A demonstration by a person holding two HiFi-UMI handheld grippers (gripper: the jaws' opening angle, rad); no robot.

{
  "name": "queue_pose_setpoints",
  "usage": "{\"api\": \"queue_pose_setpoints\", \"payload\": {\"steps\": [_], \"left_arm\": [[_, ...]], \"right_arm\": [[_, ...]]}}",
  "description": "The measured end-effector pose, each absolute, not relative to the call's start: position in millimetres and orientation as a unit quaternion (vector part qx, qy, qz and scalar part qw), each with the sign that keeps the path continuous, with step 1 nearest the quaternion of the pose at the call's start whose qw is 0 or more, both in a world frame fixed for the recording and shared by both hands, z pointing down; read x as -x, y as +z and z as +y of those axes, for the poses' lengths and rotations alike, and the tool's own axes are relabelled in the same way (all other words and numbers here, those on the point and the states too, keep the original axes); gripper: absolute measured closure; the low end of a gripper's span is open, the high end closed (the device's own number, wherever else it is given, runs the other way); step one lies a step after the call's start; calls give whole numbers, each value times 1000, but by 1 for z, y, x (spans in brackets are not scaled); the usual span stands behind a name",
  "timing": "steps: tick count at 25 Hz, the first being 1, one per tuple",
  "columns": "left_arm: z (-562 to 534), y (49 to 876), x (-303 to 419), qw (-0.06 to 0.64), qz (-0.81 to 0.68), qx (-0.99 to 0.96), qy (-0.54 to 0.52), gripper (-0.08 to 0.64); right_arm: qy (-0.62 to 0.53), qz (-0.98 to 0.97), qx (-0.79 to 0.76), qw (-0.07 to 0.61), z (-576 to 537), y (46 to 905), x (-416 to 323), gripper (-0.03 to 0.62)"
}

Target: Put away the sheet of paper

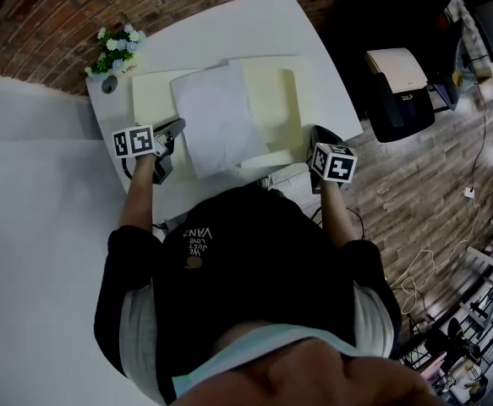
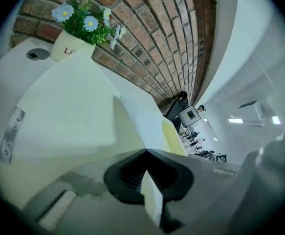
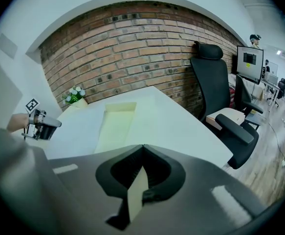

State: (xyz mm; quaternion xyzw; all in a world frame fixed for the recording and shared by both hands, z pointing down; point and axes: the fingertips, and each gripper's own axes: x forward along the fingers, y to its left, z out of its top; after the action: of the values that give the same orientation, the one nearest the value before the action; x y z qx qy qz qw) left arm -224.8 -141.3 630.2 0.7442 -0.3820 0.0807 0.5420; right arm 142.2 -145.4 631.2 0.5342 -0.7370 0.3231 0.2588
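A white sheet of paper lies across an open cream folder on the white table. My left gripper sits just left of the sheet's near corner, jaws shut with nothing clearly between them. In the left gripper view its tips point over the folder, and the sheet lies past them. My right gripper hovers at the folder's right edge, also shut. In the right gripper view its tips face the folder and the left gripper.
A pot of white flowers and a small round grey item stand at the table's far left corner by the brick wall. A black office chair stands right of the table. The person's body covers the table's near edge.
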Motion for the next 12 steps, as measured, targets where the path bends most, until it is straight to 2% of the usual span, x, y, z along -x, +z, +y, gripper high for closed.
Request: {"api": "queue_pose_setpoints", "payload": {"steps": [12], "left_arm": [[-142, 630, 234, 520, -391, -748, 131, 561]], "right_arm": [[323, -741, -531, 254, -145, 633, -142, 594]]}}
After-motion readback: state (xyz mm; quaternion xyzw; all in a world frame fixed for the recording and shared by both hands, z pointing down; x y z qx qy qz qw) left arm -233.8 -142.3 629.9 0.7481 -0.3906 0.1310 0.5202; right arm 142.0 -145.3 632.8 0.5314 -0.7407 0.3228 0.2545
